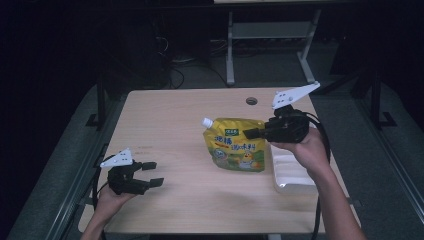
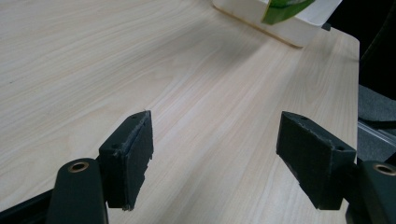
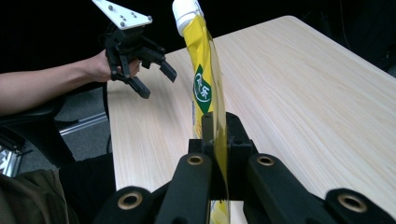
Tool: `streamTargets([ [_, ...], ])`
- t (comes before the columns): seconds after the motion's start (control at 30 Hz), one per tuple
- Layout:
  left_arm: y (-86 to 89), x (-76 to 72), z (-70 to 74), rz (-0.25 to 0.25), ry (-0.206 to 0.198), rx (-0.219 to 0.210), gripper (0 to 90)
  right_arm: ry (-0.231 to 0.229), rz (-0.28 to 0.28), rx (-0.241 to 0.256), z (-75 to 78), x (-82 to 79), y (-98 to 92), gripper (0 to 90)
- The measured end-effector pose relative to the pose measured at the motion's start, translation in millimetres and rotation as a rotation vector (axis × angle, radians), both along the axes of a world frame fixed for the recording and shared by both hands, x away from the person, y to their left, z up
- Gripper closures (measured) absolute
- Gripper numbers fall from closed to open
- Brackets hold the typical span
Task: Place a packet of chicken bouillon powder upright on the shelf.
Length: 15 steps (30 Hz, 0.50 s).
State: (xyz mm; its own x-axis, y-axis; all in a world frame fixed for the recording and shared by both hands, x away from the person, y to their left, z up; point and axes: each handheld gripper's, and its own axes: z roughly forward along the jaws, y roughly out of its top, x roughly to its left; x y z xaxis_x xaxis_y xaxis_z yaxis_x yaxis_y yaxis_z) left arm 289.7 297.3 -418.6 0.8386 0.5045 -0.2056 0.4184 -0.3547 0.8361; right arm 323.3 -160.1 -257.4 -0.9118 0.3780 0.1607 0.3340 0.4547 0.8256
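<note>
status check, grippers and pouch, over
Right gripper shut on yellow pouch, holding its edge, pouch upright. Left gripper open, idle near table's front-left. White tray beside pouch; nothing blocking.

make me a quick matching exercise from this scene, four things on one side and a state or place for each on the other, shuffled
Things:
1. left tongs
2. right tongs
3. yellow pouch
4. white tray

States or places:
A. on the table's right edge, under the right forearm
B. open, nothing between the jaws
C. upright, white cap at top
D. shut on a pouch edge

Pairs: 1-B, 2-D, 3-C, 4-A
</note>
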Motion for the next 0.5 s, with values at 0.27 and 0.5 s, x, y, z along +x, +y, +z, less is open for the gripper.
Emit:
streamTargets([
  [0.27,-0.4,0.8,-2.2,-0.006,0.008,0.009,26.9,-0.007,-0.017,0.003,6.7,-1.0,-17.2,89.7],
  [0.5,0.5,1.1,-2.4,-0.002,0.009,0.006,26.9,-0.021,-0.057,0.001,12.1,-3.4,-37.4,89.7],
])
